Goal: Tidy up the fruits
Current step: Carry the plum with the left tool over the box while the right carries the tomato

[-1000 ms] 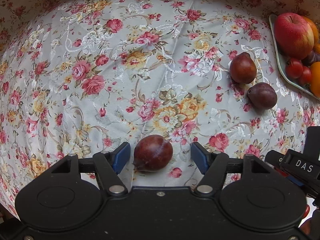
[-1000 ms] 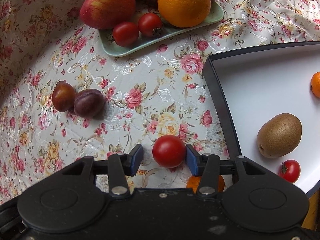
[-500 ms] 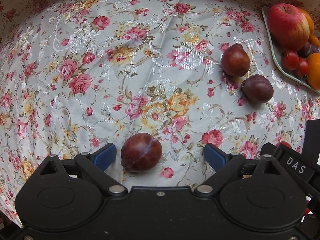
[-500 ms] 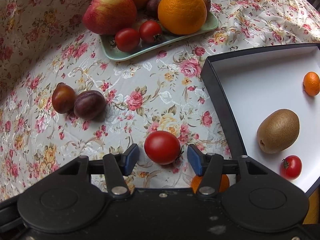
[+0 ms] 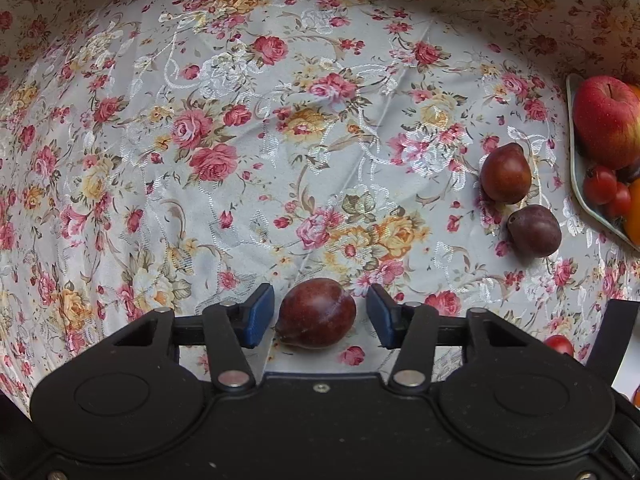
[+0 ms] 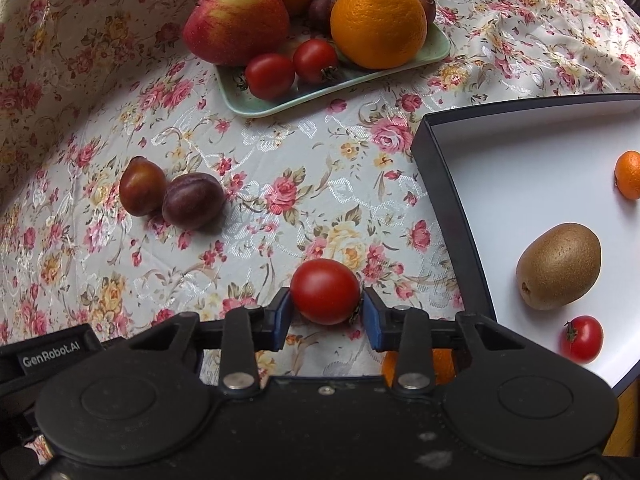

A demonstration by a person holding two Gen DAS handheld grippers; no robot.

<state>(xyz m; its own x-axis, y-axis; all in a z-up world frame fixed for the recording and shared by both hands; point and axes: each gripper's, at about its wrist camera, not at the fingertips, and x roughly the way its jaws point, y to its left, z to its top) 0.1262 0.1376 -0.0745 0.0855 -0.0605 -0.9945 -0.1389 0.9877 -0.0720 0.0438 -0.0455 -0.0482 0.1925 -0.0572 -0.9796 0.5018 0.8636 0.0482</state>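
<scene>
The left gripper (image 5: 320, 314) points down at the floral tablecloth (image 5: 256, 128), and a dark red plum (image 5: 317, 313) lies on the cloth between its blue pads (image 5: 259, 314). The jaws are closing: the left pad stands just beside the plum's pointed end, possibly touching it, while a thin strip of cloth still shows between the fruit and the right pad, so the plum is not yet pinched. Ahead of this claw and to its right, two more plums (image 5: 506, 174) sit close together on the cloth, and farther right, at the edge of that view, a pale green plate (image 5: 575, 184) carries an apple (image 5: 606, 120) and small tomatoes. The right gripper (image 6: 325, 316) also points steeply down, and its jaws are closing around a red tomato (image 6: 325, 297), with both blue pads (image 6: 280, 318) meeting the fruit's sides, so the tomato sits pinched between them, just above the cloth. Ahead and to the left of this claw lie the same two plums, touching each other. Straight ahead, well beyond the tomato, the green plate holds the apple, two small tomatoes and a large orange (image 6: 378, 24). To the claw's right a black-rimmed white tray (image 6: 448, 196) holds a kiwi (image 6: 558, 266), a small tomato (image 6: 582, 338) and a little mandarin (image 6: 628, 175).
</scene>
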